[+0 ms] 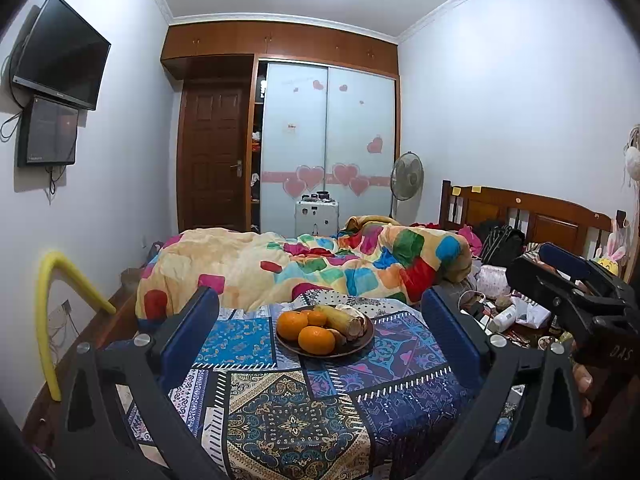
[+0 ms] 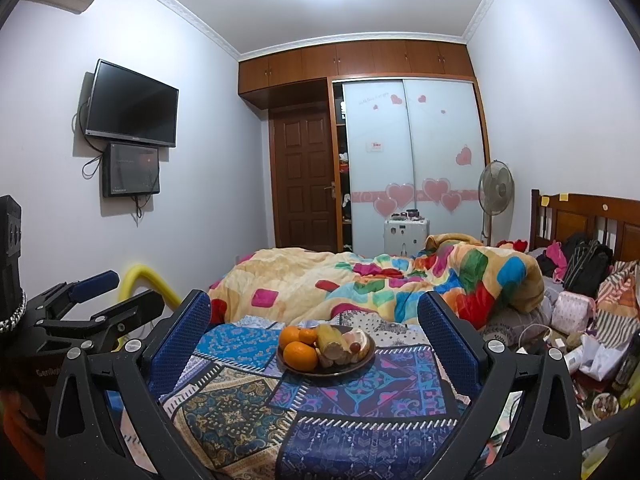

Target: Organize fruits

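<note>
On the patchwork-patterned blue cloth (image 1: pixel 304 408) covering the bed, a dark round plate (image 1: pixel 362 343) of oranges (image 1: pixel 316 339) and a banana (image 1: pixel 343 320) sits at twelve o'clock ahead of both the left gripper (image 1: pixel 320 332) and right gripper (image 2: pixel 314 332), jaws apart and empty.

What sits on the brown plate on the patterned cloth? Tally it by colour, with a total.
Round orange fruits: 3
Long yellow cob-like piece: 1
Pale peeled segment: 1
Small dark-red round fruit: 1
Total: 6 visible; others may be hidden.
</note>
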`<state>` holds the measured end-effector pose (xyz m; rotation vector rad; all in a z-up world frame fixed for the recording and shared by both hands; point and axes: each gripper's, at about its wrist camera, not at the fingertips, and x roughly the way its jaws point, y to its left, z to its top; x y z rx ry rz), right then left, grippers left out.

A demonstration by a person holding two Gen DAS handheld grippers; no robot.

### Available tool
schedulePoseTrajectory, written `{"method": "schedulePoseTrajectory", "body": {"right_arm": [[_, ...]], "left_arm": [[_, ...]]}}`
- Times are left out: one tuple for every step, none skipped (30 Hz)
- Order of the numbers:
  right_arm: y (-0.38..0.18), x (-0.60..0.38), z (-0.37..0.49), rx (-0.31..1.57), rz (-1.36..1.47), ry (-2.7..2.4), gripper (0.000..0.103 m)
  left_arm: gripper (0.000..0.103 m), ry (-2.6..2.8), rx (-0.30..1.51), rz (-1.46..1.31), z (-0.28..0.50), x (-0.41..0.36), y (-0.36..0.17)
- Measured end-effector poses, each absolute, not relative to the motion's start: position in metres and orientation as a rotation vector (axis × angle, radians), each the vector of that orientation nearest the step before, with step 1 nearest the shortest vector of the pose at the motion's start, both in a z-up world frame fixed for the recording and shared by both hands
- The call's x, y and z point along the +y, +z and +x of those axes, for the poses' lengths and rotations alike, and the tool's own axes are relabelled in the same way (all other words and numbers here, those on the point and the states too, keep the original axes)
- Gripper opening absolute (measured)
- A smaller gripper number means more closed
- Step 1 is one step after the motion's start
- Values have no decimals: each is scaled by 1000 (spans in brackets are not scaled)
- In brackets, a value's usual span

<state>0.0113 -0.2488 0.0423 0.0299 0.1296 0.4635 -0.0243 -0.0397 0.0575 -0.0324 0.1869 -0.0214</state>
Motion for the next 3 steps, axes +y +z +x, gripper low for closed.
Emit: {"method": "schedulePoseTrajectory", "body": {"right_arm": [[42, -249, 12, 129, 30, 462, 103], [42, -249, 11, 130, 30, 463, 103], [42, -249, 11, 131, 30, 464, 103]], "left_arm": [[103, -24, 186, -32, -25, -40, 57], [103, -26, 185, -32, -25, -41, 57], [103, -27, 184, -31, -25, -42, 58]]}}
